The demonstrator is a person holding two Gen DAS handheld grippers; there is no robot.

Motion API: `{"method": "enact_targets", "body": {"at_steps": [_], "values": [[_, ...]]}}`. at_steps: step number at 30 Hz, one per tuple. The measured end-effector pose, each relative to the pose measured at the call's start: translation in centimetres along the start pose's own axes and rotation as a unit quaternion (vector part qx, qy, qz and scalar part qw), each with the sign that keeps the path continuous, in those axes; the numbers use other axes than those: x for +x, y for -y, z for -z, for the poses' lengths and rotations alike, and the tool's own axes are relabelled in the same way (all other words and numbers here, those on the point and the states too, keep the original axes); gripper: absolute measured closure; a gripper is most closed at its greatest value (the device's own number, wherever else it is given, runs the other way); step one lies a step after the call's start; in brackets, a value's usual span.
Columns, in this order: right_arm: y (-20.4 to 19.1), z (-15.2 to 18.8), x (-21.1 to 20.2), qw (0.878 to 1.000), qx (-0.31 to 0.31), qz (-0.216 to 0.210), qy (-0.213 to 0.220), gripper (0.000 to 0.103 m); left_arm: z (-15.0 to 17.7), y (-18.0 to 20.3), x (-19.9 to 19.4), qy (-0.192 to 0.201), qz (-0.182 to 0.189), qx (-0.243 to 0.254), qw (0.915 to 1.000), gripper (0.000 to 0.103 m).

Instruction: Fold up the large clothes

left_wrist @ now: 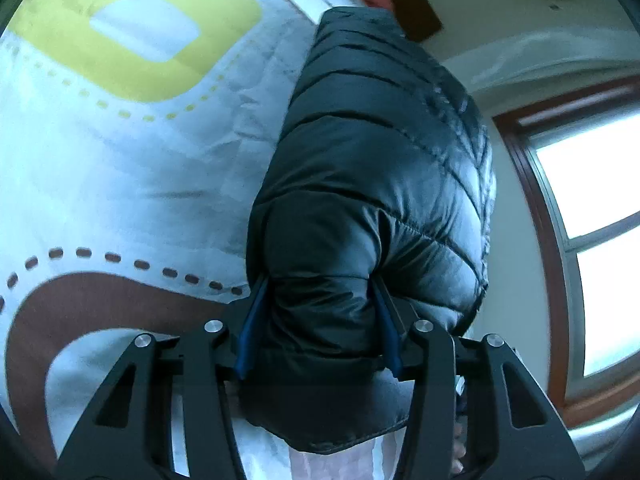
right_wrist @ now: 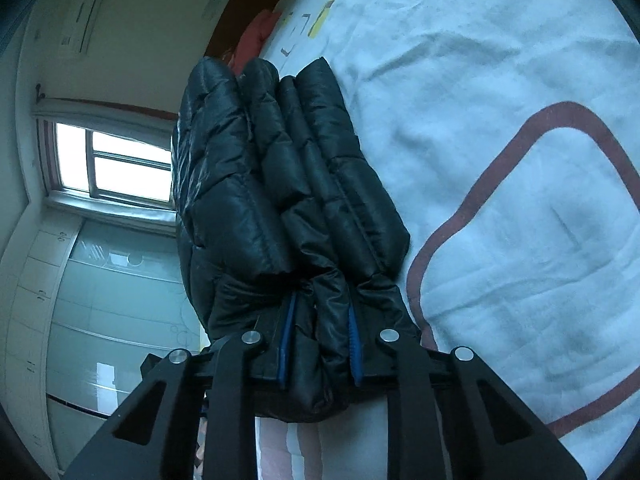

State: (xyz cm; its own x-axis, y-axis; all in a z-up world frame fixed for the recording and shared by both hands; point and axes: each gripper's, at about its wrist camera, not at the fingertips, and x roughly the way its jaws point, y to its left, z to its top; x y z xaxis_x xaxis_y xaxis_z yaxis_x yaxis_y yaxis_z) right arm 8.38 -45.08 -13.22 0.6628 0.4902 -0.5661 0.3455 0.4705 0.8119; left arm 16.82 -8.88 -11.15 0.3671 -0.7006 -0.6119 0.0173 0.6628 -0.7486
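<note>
A black quilted puffer jacket [left_wrist: 372, 168] is held up off the bed by both grippers. My left gripper [left_wrist: 320, 292] is shut on a thick fold of the jacket near its edge, the blue pads pressing each side. In the right wrist view the jacket [right_wrist: 280, 184] hangs in several stacked layers. My right gripper [right_wrist: 322, 304] is shut on a bunched fold of it. The far end of the jacket reaches toward the bed surface.
A white bedspread [left_wrist: 120, 184] with yellow and brown shapes lies under the jacket, also in the right wrist view [right_wrist: 500, 80]. A red pillow [right_wrist: 256, 36] lies at the headboard. A window [left_wrist: 592, 216] and a wardrobe [right_wrist: 100, 280] stand beside the bed.
</note>
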Motion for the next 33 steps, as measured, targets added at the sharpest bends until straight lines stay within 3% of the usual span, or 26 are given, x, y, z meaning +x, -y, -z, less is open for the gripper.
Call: {"method": "enact_targets", "body": {"at_steps": [5, 10, 16, 22, 24, 29, 33], "values": [[-0.6, 0.4, -1.2, 1.0, -0.007, -0.009, 0.002, 0.069, -0.1, -0.9, -2.0, 0.004, 0.019, -0.016, 0.9997, 0.035], [-2.1, 0.4, -3.8, 0.999, -0.022, 0.028, 0.021, 0.034, -1.2, -2.0, -4.5, 0.028, 0.028, -0.043, 0.9983, 0.025], [-6.9, -1.4, -5.7, 0.996, -0.051, 0.049, 0.051, 0.031, -4.0, -2.1, -5.9, 0.054, 0.027, -0.064, 0.9962, 0.018], [-12.0, -5.7, -1.1, 0.993, -0.074, 0.063, 0.067, 0.026, -7.2, 1.0, -3.6, 0.051, 0.031, -0.058, 0.9965, 0.015], [-12.5, -7.1, 0.6, 0.993, -0.07, 0.067, 0.066, 0.026, -8.1, 1.6, -2.3, 0.044, 0.033, -0.067, 0.9962, 0.015], [-12.0, -10.2, 4.4, 0.985, -0.074, 0.128, 0.083, 0.026, -10.1, 2.7, 1.0, 0.035, 0.021, -0.076, 0.9963, 0.015], [-10.2, -11.5, 5.4, 0.983, -0.081, 0.139, 0.087, 0.026, -10.7, 2.8, 2.9, 0.035, -0.003, -0.086, 0.9957, 0.012]]}}
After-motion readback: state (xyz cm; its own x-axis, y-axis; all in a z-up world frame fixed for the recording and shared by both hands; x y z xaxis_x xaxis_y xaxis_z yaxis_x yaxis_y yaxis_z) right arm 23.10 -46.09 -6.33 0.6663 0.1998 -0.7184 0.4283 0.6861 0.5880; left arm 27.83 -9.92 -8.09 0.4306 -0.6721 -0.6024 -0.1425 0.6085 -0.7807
